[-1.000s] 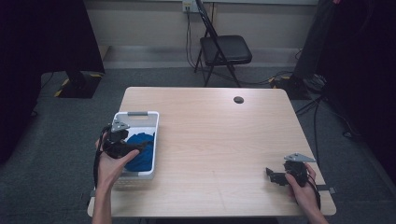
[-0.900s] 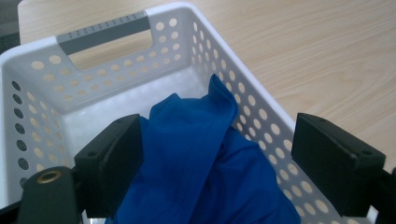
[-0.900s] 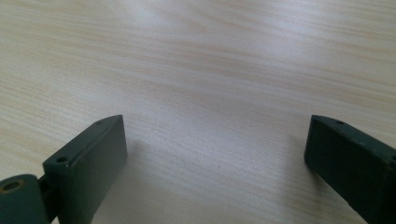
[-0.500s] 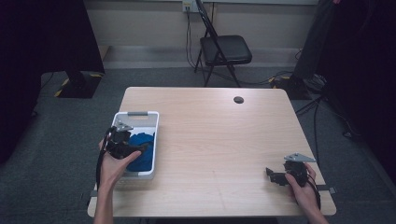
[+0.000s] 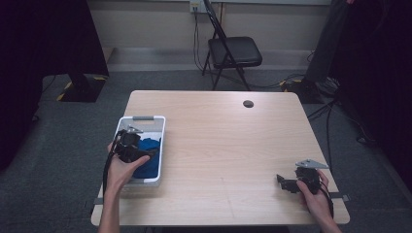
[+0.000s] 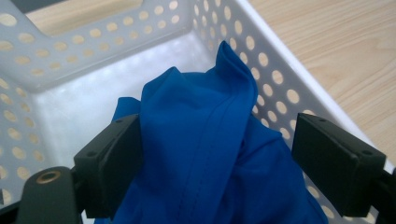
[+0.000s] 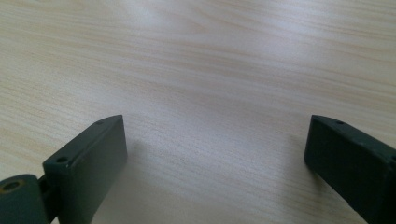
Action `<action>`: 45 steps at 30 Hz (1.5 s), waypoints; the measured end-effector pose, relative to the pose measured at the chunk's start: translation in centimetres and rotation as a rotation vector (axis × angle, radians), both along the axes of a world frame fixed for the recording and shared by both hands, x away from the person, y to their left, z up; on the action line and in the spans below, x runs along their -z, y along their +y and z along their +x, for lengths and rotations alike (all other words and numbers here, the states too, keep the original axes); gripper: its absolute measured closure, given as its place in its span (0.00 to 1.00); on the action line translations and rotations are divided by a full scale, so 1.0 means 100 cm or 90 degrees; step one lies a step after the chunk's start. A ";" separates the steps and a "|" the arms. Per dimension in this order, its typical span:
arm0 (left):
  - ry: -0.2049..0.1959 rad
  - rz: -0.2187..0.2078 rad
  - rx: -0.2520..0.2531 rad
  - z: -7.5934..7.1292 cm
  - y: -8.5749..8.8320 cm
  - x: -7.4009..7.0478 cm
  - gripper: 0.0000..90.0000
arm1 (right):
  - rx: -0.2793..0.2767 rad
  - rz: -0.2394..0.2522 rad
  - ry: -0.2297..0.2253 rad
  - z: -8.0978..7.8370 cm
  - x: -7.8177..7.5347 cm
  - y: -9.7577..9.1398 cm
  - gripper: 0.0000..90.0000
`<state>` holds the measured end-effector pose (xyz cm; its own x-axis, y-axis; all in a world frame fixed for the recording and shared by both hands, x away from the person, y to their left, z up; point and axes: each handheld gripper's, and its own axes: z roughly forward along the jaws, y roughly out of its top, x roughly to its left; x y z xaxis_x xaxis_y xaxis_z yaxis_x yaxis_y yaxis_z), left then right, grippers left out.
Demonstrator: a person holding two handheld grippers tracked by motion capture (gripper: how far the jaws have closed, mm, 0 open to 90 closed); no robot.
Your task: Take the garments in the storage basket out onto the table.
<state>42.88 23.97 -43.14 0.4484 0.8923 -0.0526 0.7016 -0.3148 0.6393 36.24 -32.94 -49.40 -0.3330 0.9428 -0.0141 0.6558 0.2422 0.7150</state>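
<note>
Your left hand-held gripper (image 6: 212, 158) hangs over the white perforated basket (image 6: 280, 88) at the left side of the table (image 5: 228, 141), its jaws spread wide on either side of the bunched blue cloth (image 6: 205, 140). In the left gripper view the left pad sits right against the fabric's edge, while the right pad stands just clear of it, so the cloth lies between the jaws but is not pinched. The cloth is heaped inside the basket, a folded ridge with a stitched seam rising toward the far wall. From the high view you can see the cloth (image 5: 148, 155) filling the near half of the basket (image 5: 145, 119), with your left hand-held gripper (image 5: 130, 145) above its left edge.

Your right hand-held gripper (image 5: 286, 183) sits low at the table's near right corner, well apart from the basket. In the right gripper view its jaws are released and wide, with bare wood grain between them.
</note>
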 end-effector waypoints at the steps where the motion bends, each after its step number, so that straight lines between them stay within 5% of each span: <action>1: 0.008 0.003 0.000 0.002 0.000 0.001 0.18 | 0.000 0.000 0.000 0.000 0.000 0.000 0.05; 9: 0.054 -0.012 0.005 0.010 0.002 0.006 0.17 | -0.001 0.000 0.000 0.000 0.000 0.000 0.05; 30: 0.151 0.021 0.011 0.027 0.004 0.029 0.13 | 0.000 0.001 0.001 0.001 0.000 0.000 0.05; 41: 0.145 0.040 0.023 0.028 0.003 0.036 0.09 | 0.000 0.001 0.001 0.001 0.000 0.000 0.05; 45: 0.127 0.093 0.032 0.026 -0.006 0.040 0.05 | 0.000 0.001 0.001 0.001 0.000 0.000 0.05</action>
